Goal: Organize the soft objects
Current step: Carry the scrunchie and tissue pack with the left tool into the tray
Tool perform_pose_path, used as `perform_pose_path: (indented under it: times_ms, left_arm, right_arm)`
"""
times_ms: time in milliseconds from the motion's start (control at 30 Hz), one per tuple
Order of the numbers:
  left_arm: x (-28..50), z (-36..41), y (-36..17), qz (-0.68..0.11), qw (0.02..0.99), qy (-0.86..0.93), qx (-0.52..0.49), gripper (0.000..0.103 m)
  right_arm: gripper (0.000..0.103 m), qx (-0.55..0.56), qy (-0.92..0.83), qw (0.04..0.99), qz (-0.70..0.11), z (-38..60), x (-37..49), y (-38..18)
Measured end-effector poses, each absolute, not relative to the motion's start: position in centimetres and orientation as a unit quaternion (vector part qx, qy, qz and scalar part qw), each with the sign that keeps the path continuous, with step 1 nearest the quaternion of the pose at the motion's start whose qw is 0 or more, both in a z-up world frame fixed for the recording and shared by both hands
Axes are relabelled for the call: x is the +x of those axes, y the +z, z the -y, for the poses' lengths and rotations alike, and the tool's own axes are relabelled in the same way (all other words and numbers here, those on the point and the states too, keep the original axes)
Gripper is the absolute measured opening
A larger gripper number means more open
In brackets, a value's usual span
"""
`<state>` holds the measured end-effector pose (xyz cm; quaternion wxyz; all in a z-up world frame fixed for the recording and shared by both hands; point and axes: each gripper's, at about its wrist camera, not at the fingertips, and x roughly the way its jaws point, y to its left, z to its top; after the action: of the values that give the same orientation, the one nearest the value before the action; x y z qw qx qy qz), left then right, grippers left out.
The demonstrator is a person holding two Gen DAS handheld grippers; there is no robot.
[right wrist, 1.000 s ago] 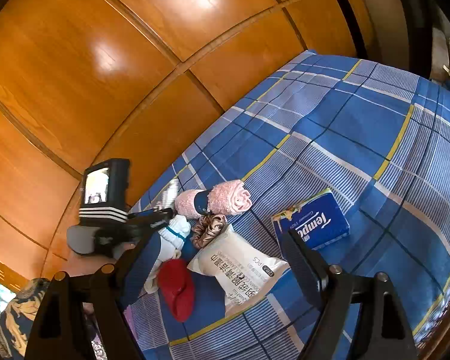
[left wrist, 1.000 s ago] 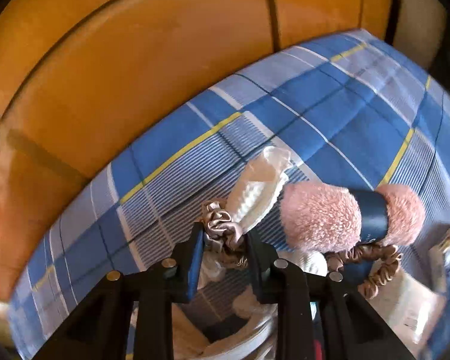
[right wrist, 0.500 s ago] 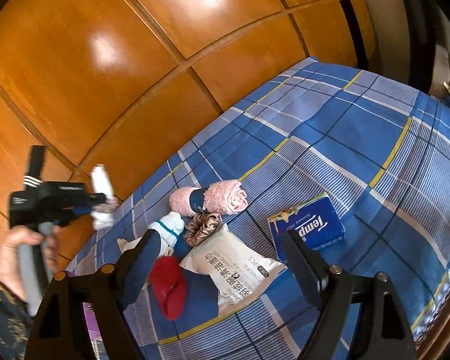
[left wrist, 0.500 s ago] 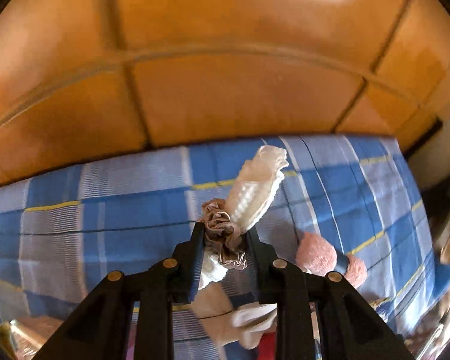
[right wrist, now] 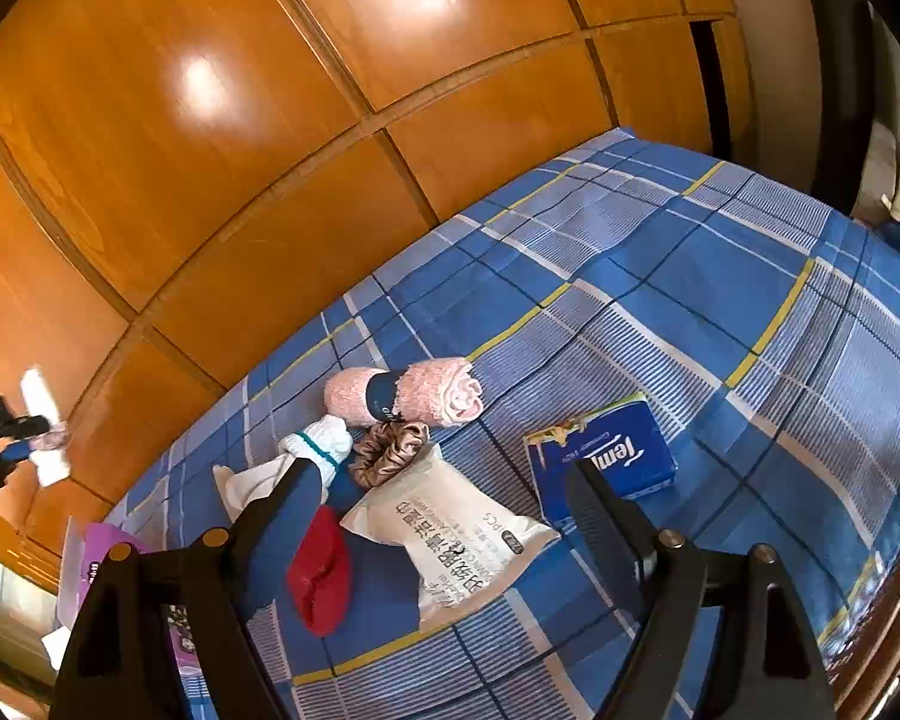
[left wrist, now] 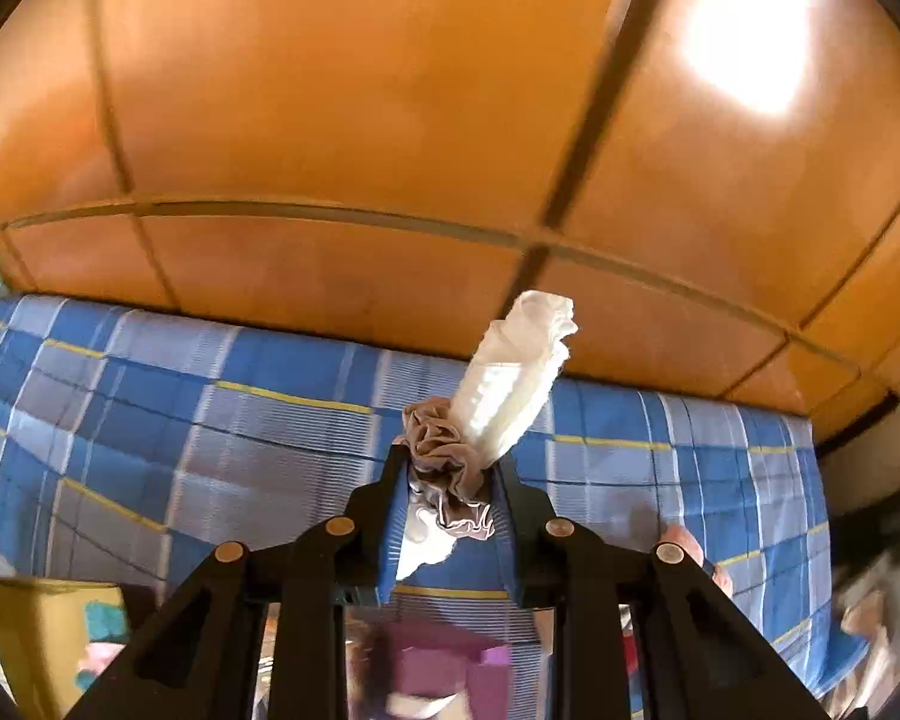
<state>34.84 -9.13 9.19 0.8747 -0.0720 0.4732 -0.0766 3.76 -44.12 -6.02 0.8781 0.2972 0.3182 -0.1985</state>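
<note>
White cloth (left wrist: 513, 378) clamped in left tongs (left wrist: 450, 480), right tongs (right wrist: 444, 492) spread over plaid bedspread (right wrist: 720, 276), wooden wall panels (right wrist: 270, 120)

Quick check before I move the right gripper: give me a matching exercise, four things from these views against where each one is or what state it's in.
Things:
1. rolled white cloth
2. pink towel roll
3. red pouch
4. blue tissue pack

Places or states:
A. lying on the bed between the open right gripper fingers' view, right of the white packet
B. banded with a dark sleeve
C. held up off the bed in the left gripper, with a taupe scrunchie
D. lowest in the pile, beside the white packet

Pairs: 1-C, 2-B, 3-D, 4-A
</note>
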Motion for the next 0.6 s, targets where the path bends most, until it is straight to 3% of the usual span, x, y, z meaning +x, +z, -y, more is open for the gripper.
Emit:
perform_pose_path:
  times_ms: [267,600]
  left_arm:
    - [31.3,1.9,8.8,-0.461,0.881,-0.06,-0.092,0.026]
    - [25.4,-10.2,4.3,-0.464,0.874,-0.021,-0.142,0.026]
  right_arm:
    - [0.085,0.258,-0.177,0.887,-0.339,42.8,4.6,-6.0]
    - [0.085,0.163,-0.162,0.897,-0.378,39.3,6.4,-6.3]
